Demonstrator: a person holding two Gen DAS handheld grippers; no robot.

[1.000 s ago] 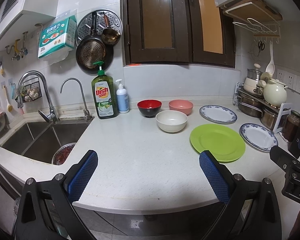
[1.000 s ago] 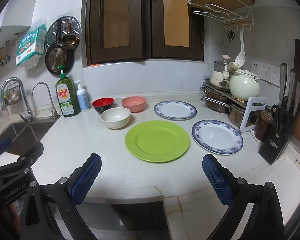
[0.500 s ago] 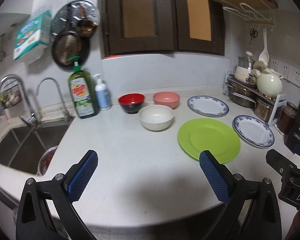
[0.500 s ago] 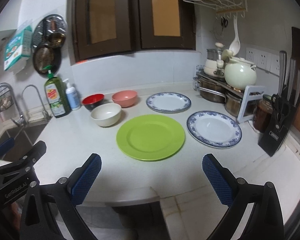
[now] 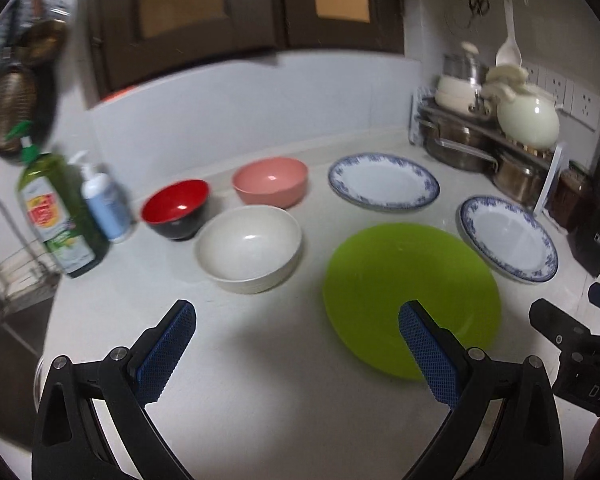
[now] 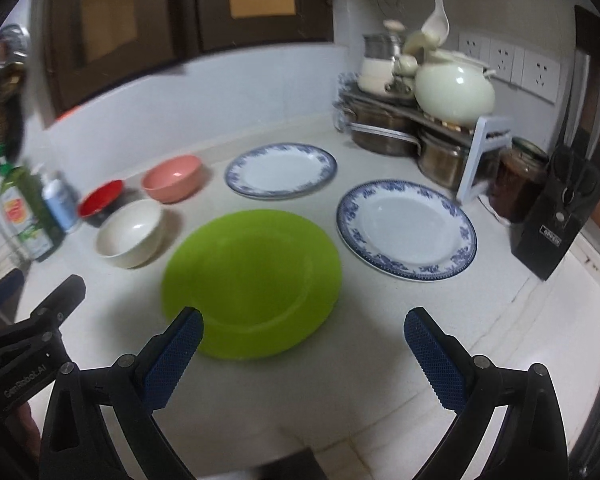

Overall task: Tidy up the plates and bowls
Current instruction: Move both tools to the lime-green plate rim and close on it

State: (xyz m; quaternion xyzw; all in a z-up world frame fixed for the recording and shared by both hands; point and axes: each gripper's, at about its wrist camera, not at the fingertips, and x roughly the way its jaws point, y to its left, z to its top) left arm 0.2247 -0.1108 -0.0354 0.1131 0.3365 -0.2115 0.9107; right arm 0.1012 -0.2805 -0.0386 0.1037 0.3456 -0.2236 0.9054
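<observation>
On the white counter lie a green plate (image 5: 410, 292) (image 6: 252, 280), two blue-rimmed white plates (image 5: 383, 181) (image 5: 508, 238) (image 6: 281, 170) (image 6: 406, 229), a cream bowl (image 5: 249, 248) (image 6: 130, 233), a pink bowl (image 5: 270, 181) (image 6: 172, 178) and a red bowl (image 5: 176, 208) (image 6: 100, 203). My left gripper (image 5: 296, 320) is open above the counter in front of the cream bowl, its right finger over the green plate's near edge. My right gripper (image 6: 302, 328) is open, empty, its left finger over the green plate's near rim.
A green dish soap bottle (image 5: 56, 212) and a small blue pump bottle (image 5: 104, 204) stand at the left by the sink rack. A shelf with pots and a cream kettle (image 6: 452, 84), a jar (image 6: 520, 176) and a knife block (image 6: 560, 216) crowd the right side.
Both grippers have moved forward and lower toward the dishes, which look larger now. The left view has swung right, away from the sink. Both stay open.
</observation>
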